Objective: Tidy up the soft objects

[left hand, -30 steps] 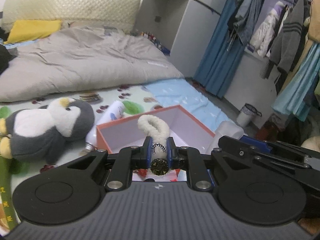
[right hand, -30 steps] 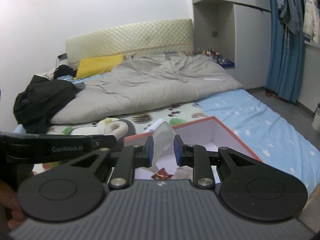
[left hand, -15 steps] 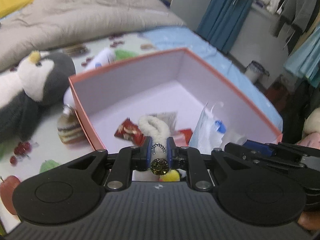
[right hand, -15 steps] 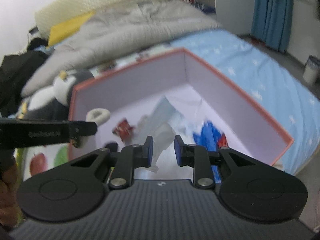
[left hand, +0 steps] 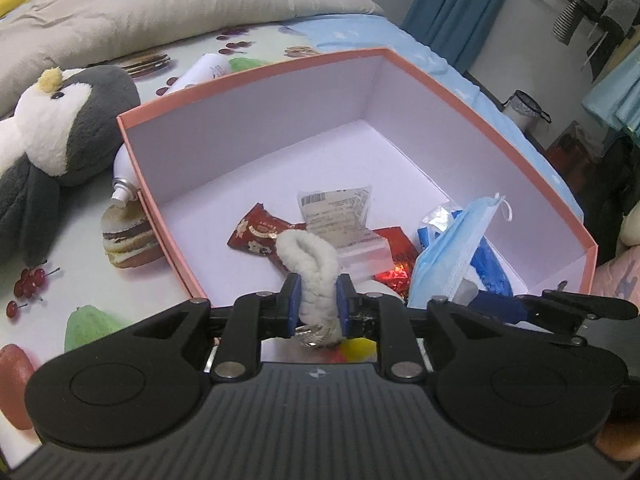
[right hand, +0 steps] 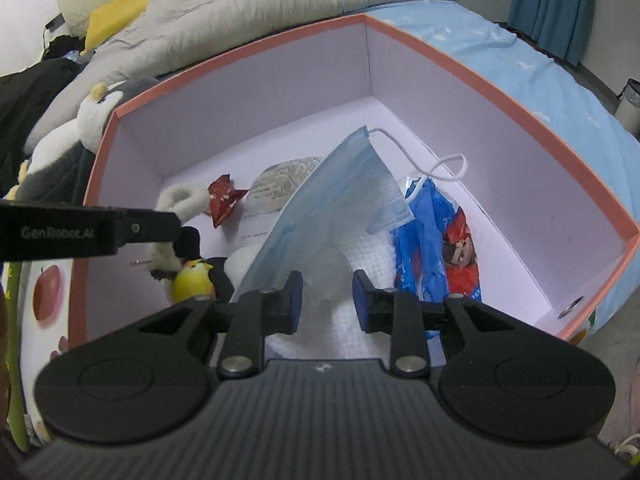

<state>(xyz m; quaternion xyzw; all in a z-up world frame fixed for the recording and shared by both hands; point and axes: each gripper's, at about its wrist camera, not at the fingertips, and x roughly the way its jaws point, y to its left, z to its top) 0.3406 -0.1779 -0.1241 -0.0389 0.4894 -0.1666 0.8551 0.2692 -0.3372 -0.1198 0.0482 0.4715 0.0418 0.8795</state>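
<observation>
Both grippers over the box [left hand: 256, 76], which sits on the bed with its salmon rim and white inside

Left gripper [left hand: 318, 306]: fingers pressed in on a white fuzzy loop [left hand: 312, 264]. Loop stands up from between the pads and curls over toward 11 o'clock, above the near left part of the box floor. A bit of metal trim hangs under the pads

Right gripper [right hand: 327, 301]: fingers spread. A blue mask [right hand: 340, 200] rises between them, leaning toward 12 o'clock; it touches the left pad, clear of the right pad. Cannot tell if anything bears its weight. Ear cord [right hand: 436, 166] trails toward 1 o'clock onto the box floor. In the left view the mask [left hand: 452, 248] stands at 3 o'clock of the loop, near the right wall

Box contents, right view: red wrapper [right hand: 224, 196] at 10 o'clock of the mask, printed clear packet [right hand: 276, 184] behind it, blue bag [right hand: 432, 232] at 3 o'clock, white knit cloth [right hand: 360, 256] under the mask, yellow toy [right hand: 194, 276] at the near left corner

Outside the box, left view: penguin plush [left hand: 60, 136] at 9 o'clock, lying on the fruit-print sheet [left hand: 60, 240]; white tube [left hand: 124, 176] touching the left wall; grey duvet [left hand: 180, 4] at 12 o'clock
</observation>
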